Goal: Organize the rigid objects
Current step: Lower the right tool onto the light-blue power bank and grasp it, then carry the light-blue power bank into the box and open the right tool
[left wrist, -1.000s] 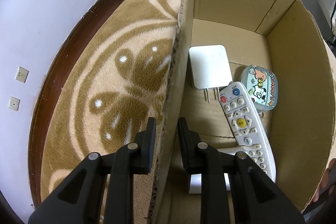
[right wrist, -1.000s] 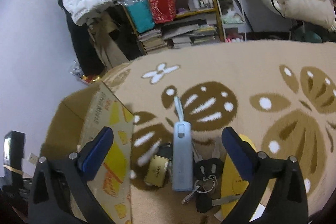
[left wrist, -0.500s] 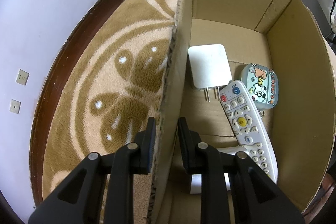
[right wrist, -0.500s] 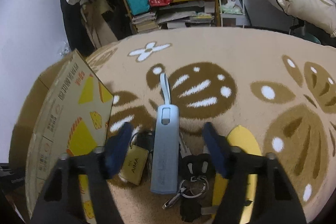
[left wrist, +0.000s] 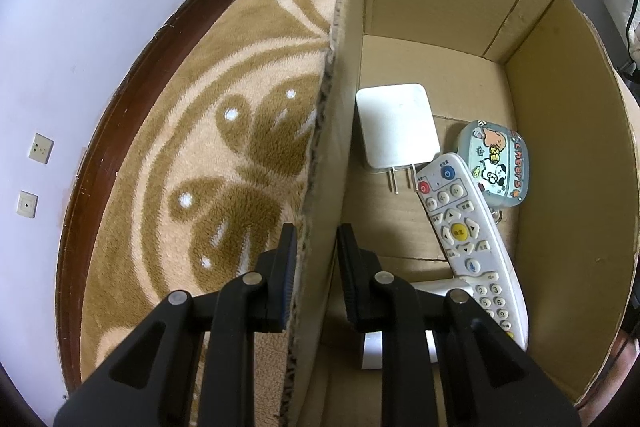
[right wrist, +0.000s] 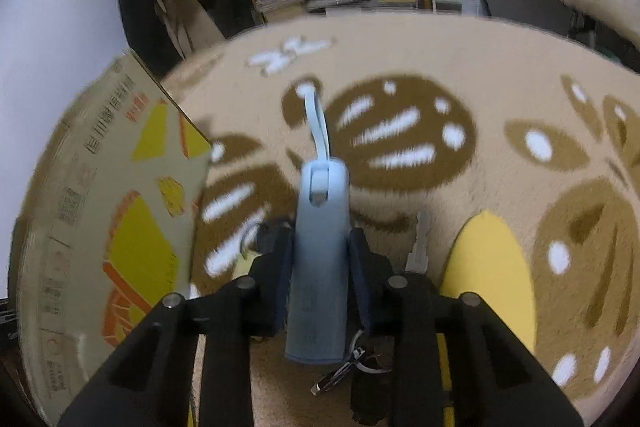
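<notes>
In box: charger [left wrist: 394, 125], remote [left wrist: 470, 235], cartoon case [left wrist: 496, 163] | right gripper [right wrist: 320, 251] fingers clamped on blue power bank [right wrist: 320, 259] | left gripper [left wrist: 316, 259] fingers pinched cardboard box [left wrist: 568, 147] wall | left on rug [right wrist: 400, 67]: keys [right wrist: 416, 251], padlock [right wrist: 244, 263]

Inside the cardboard box [left wrist: 560, 155] the far floor lies open, while a white charger [left wrist: 396, 127], a remote [left wrist: 468, 231] and a cartoon case [left wrist: 496, 163] crowd its near right side.

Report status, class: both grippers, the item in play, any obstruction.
Left gripper clamped on box wall. Right gripper shut on blue case. Keys and padlock crowd alongside.
</notes>
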